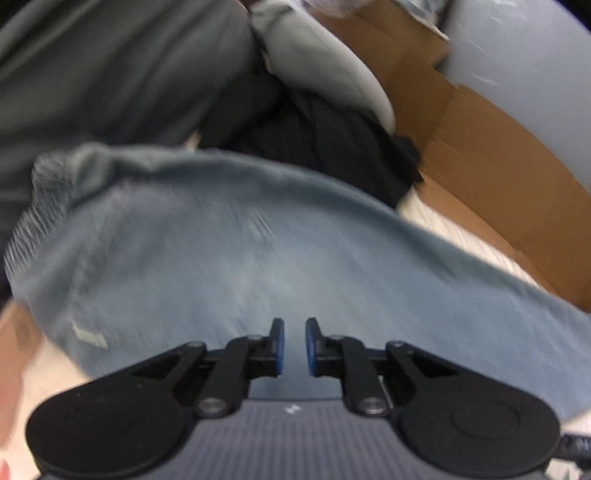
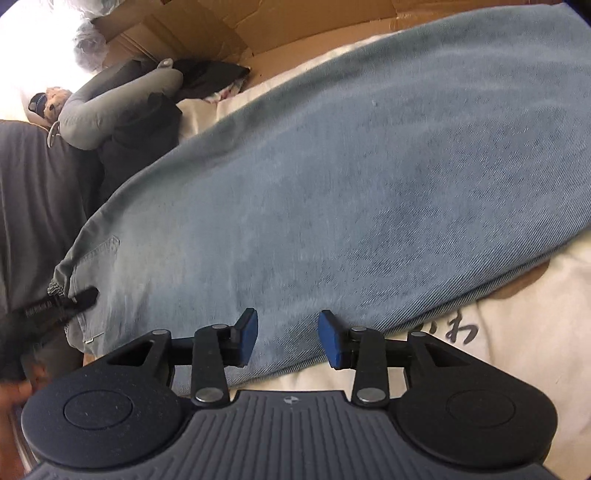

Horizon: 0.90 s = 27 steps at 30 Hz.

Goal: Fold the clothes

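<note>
Faded blue jeans point(image 2: 332, 177) lie flat, doubled lengthwise. Left tongs point(image 1: 294, 347) slightly parted, empty; right tongs point(image 2: 288, 339) released above the hem edge.

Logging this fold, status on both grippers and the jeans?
Left gripper and right gripper open, empty, over jeans. Jeans flat on white sheet. Nothing blocking.

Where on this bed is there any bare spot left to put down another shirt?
Little. The blue jeans cover the middle. A bare strip of white sheet lies along their near edge, by the right claw. The far corner is crowded: grey pillow, dark clothes, cardboard box.
</note>
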Tool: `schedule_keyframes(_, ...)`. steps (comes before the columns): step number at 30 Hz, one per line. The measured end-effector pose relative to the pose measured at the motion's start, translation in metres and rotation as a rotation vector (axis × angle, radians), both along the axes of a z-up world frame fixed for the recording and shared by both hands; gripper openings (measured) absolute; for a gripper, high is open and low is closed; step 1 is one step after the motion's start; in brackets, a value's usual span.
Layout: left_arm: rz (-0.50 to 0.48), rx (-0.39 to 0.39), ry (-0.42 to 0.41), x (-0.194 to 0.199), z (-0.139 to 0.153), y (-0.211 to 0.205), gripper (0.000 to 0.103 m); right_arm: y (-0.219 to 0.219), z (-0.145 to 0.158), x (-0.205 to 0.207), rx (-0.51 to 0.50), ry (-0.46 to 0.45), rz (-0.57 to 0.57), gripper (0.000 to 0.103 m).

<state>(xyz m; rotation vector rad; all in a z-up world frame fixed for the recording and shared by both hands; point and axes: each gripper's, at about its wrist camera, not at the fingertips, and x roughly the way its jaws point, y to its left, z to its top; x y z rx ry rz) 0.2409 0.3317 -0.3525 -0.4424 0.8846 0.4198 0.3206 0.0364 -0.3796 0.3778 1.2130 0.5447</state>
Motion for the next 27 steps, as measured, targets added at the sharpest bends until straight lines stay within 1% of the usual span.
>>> schedule_keyframes(2,0.015,0.025,-0.006,0.007,0.004,0.01,0.013,-0.002,0.003,0.001,-0.011,-0.011,-0.003,0.044)
schedule_keyframes(3,0.023,0.037,-0.009,0.01,0.006,0.016,0.016,-0.002,0.004,0.002,-0.016,-0.016,-0.004,0.044)
schedule_keyframes(4,0.031,0.049,-0.011,0.013,0.008,0.021,0.022,-0.003,0.006,0.002,-0.021,-0.022,-0.006,0.045)
schedule_keyframes(6,0.046,0.074,-0.017,0.02,0.012,0.031,0.029,-0.006,0.009,0.003,-0.033,-0.035,-0.011,0.05)
schedule_keyframes(7,0.054,0.086,-0.02,0.023,0.014,0.037,0.031,-0.007,0.01,0.003,-0.039,-0.044,-0.016,0.051)
schedule_keyframes(9,0.07,0.111,-0.026,0.03,0.018,0.047,0.031,-0.012,0.012,0.002,-0.052,-0.053,-0.02,0.051)
schedule_keyframes(12,0.044,0.131,-0.016,0.052,0.012,0.043,0.031,-0.017,0.016,0.0,-0.084,-0.073,-0.029,0.051)
schedule_keyframes(16,0.011,0.158,-0.004,0.082,0.002,0.037,0.03,-0.028,0.017,-0.003,-0.103,-0.088,-0.043,0.053)
schedule_keyframes(17,0.019,0.16,-0.002,0.088,-0.002,0.036,0.03,-0.031,0.015,-0.004,-0.106,-0.088,-0.046,0.054)
schedule_keyframes(20,0.031,0.228,-0.011,0.106,-0.012,0.03,0.03,-0.035,0.009,-0.006,-0.114,-0.074,-0.054,0.054)
schedule_keyframes(22,0.033,0.228,-0.035,0.114,-0.017,0.026,0.03,-0.037,0.004,-0.007,-0.12,-0.066,-0.052,0.054)
schedule_keyframes(27,0.035,0.306,-0.068,0.131,-0.024,0.015,0.03,-0.036,-0.006,-0.01,-0.132,-0.055,-0.042,0.054)
